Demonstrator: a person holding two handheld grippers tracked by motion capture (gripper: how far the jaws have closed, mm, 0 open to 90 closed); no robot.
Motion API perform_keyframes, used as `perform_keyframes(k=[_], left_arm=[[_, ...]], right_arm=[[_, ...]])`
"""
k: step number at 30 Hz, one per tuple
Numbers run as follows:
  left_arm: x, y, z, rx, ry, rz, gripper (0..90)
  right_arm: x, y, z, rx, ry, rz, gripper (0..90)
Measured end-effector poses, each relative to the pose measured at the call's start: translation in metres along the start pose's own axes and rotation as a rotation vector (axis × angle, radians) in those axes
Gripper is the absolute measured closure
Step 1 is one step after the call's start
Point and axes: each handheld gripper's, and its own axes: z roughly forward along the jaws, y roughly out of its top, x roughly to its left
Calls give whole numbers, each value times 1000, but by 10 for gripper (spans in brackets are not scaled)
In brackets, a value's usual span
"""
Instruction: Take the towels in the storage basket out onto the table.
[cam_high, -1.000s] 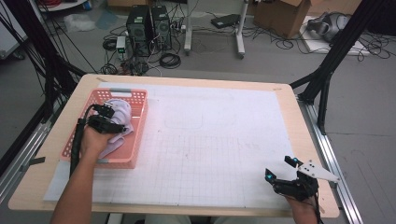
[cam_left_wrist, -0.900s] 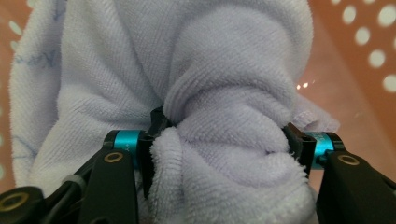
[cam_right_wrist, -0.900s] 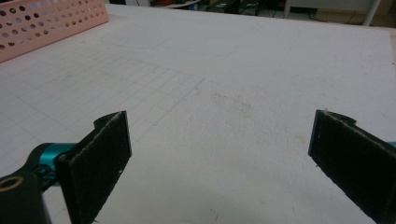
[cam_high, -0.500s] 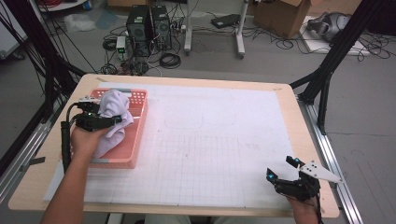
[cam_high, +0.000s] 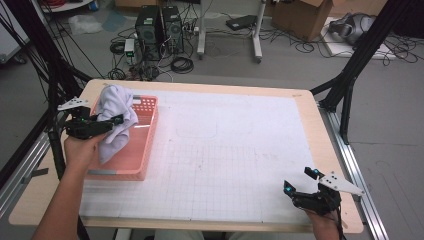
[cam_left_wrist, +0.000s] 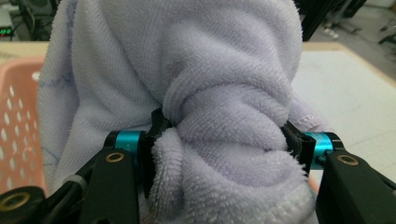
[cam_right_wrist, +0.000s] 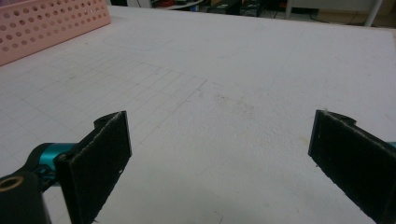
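A: Soft and fluffy, that pale purple towel (cam_high: 116, 116)! Where is it?

B: Up above the pink basket (cam_high: 146, 131), bunched between the left gripper (cam_high: 100, 125) fingers (cam_left_wrist: 159, 126), which squeeze it.

A: Will it slip?

B: I think not. It's light and floppy. Grab a thick fold.

A: And the right gripper (cam_high: 304, 186)?

B: Fingers apart, holding nothing, low over the tabletop (cam_high: 240, 150).

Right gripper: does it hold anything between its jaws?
No, the right gripper has its jaws wide apart over the bare white mat.
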Motion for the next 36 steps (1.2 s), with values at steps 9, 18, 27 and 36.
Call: perform_keyframes(k=[9, 18, 27, 36], left_arm=[[-21, 13, -12, -90, -93, 56, 468], [-42, 17, -17, -135, -176, 92, 468], [-81, 24, -5, -150, -284, 161, 468], [-131, 21, 35, -124, -401, 216, 466]], right_arm=[[0, 0, 0, 1, -1, -1, 45], [1, 1, -1, -2, 0, 2, 44], [1, 1, 0, -1, 2, -2, 44], [1, 1, -1, -7, 4, 1, 44]])
